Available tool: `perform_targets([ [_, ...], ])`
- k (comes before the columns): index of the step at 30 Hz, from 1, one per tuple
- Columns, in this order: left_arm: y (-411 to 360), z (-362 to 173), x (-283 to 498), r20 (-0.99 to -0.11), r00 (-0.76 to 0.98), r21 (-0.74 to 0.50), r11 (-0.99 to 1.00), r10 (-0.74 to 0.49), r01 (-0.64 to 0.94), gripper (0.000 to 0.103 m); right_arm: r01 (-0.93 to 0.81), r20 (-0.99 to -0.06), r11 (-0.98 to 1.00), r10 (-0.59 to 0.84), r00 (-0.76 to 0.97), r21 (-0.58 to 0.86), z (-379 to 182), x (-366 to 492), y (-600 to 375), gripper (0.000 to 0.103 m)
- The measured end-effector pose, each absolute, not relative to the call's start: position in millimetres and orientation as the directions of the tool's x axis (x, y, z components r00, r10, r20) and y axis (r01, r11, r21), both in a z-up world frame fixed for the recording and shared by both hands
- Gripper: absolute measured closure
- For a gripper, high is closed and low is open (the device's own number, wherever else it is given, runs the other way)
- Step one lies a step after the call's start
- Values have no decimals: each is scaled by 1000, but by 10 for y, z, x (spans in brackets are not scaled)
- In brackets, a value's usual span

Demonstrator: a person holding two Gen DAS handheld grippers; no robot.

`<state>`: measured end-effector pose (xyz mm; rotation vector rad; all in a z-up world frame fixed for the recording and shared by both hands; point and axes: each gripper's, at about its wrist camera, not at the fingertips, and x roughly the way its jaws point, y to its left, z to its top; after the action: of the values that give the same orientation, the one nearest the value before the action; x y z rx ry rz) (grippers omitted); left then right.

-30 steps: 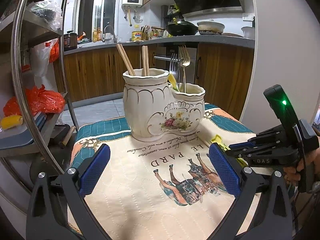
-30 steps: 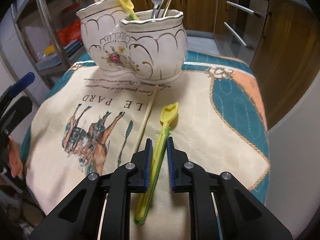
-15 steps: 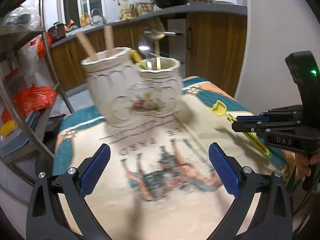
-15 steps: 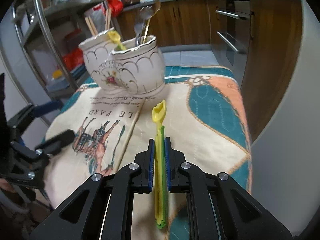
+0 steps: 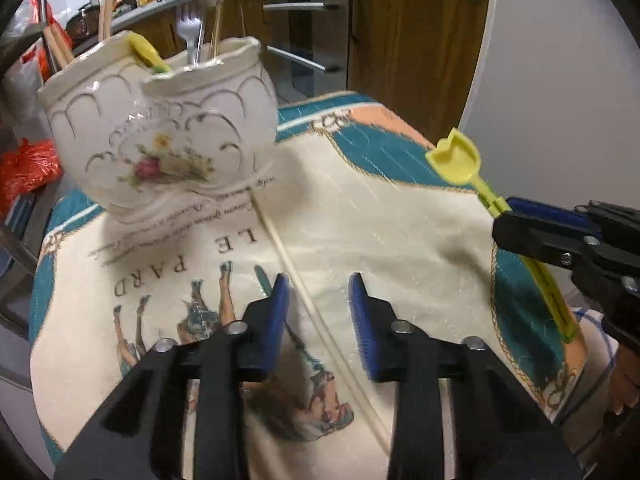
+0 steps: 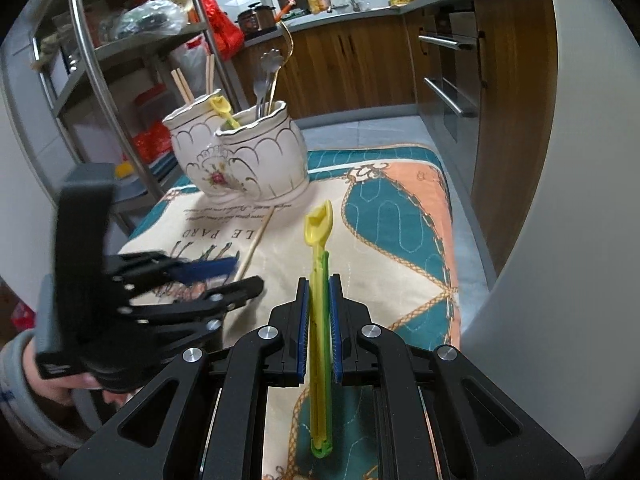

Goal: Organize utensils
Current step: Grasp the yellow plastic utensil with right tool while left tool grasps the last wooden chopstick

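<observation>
**A:** Start with what is nearest you. Your right gripper (image 6: 319,334) is clenched on the yellow-green spoon (image 6: 319,280); the fingers (image 6: 303,332) pinch its handle about midway, bowl end pointing toward the ceramic holder (image 6: 244,160), and the spoon hangs clear of the cloth (image 6: 400,216), well short of the holder.

**B:** And my left?

**A:** Your left gripper (image 5: 319,308) has just been closing, with a single pale chopstick (image 5: 298,280) lying between the fingers (image 5: 277,312). The pads do not press on it yet; there is a gap on both sides. That chopstick lies on the cloth, one end almost touching the holder's foot, the other running back under your left gripper.

**B:** How do I finish that pick cleanly?

**A:** I would centre the stick between the pads before closing fully, and keep the tips low to the cloth, since a thin stick probably rolls away if one pad nudges it first.

**B:** Then where does each go?

**A:** Judging by the contents, the taller cup of the holder carries chopsticks (image 6: 182,86), the lower one the forks and spoons, with another yellow spoon (image 6: 222,110) leaning between them. Approach from above the rim, one hand at a time, so the grippers stay apart over the holder.
</observation>
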<state>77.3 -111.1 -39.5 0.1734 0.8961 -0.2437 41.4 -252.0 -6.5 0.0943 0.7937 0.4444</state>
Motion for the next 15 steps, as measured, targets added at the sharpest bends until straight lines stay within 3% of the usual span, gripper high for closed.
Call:
perform_targets([
  [3, -1120, -398, 793, -796, 590, 52, 957, -134, 286, 94, -358, -667, 900, 428, 611, 249, -72, 391, -2508, 92],
  [5, -1082, -394, 795, -803, 578, 43, 954, -143, 296, 98, -366, -666, 896, 435, 606, 252, -79, 385, -2479, 92],
  [15, -681, -253, 550, -830, 534, 65, 923, -160, 378, 98, -428, -736, 884, 416, 534, 189, -249, 432, -2156, 92],
])
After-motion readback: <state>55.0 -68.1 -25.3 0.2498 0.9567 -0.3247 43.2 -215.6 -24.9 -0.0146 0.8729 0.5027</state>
